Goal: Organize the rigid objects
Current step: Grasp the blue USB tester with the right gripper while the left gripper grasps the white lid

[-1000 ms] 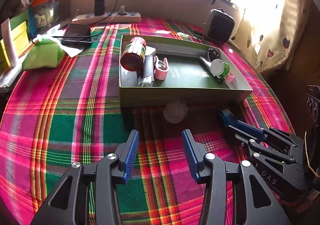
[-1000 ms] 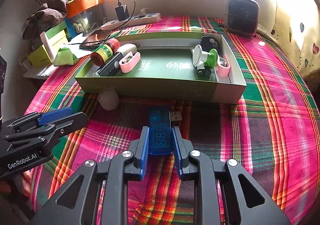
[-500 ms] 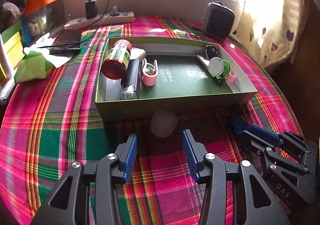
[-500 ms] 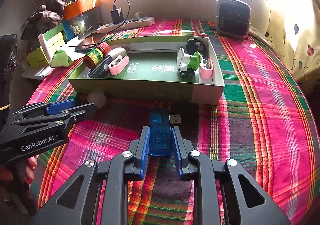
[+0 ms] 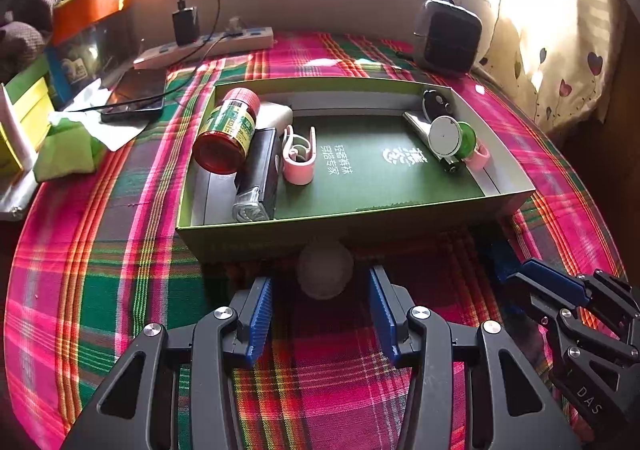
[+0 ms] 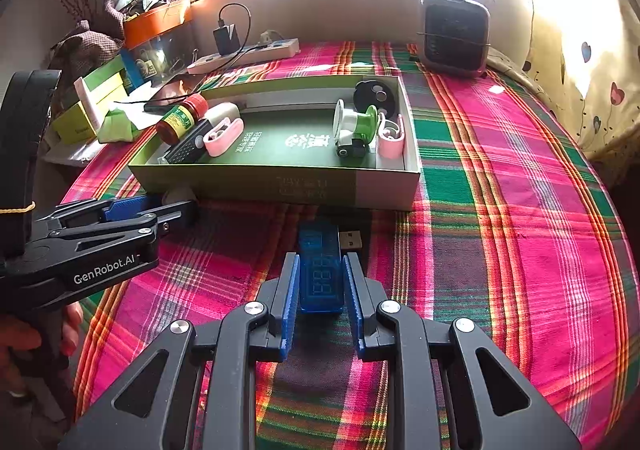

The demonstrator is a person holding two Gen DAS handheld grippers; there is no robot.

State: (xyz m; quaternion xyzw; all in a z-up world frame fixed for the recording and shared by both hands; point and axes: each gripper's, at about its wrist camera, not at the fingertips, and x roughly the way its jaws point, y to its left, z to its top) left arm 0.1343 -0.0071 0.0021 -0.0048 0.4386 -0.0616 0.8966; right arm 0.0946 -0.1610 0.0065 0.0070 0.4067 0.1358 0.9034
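- My left claw [image 5: 320,310] is spread wide, low over the plaid cloth [image 5: 100,270], with a pale round ball [image 5: 325,269] just ahead at 12 o'clock, between the fingertips' lines but not touched by either pad.
- The ball rests against the near wall of the green box [image 5: 280,238], which blocks the way straight forward.
- My right claw [image 6: 320,290] pinches a blue USB meter [image 6: 322,270] between its pads; the meter's metal plug [image 6: 351,240] juts out at 1 o'clock, close to the box's near wall [image 6: 320,186].
- Inside the box, at 11 o'clock from the left claw: a red-capped bottle [image 5: 226,130], a black remote [image 5: 258,174] and a pink clip [image 5: 299,156]. At 1 o'clock: a green-and-white spool [image 5: 450,136] and a black round thing [image 5: 438,104].
- Beyond the box stand a power strip [image 5: 208,46], a phone [image 5: 134,94] and a small heater [image 5: 448,38].
- In the right view, the left claw hides most of the ball [image 6: 178,194]; the meter's digits are too blurred to read.
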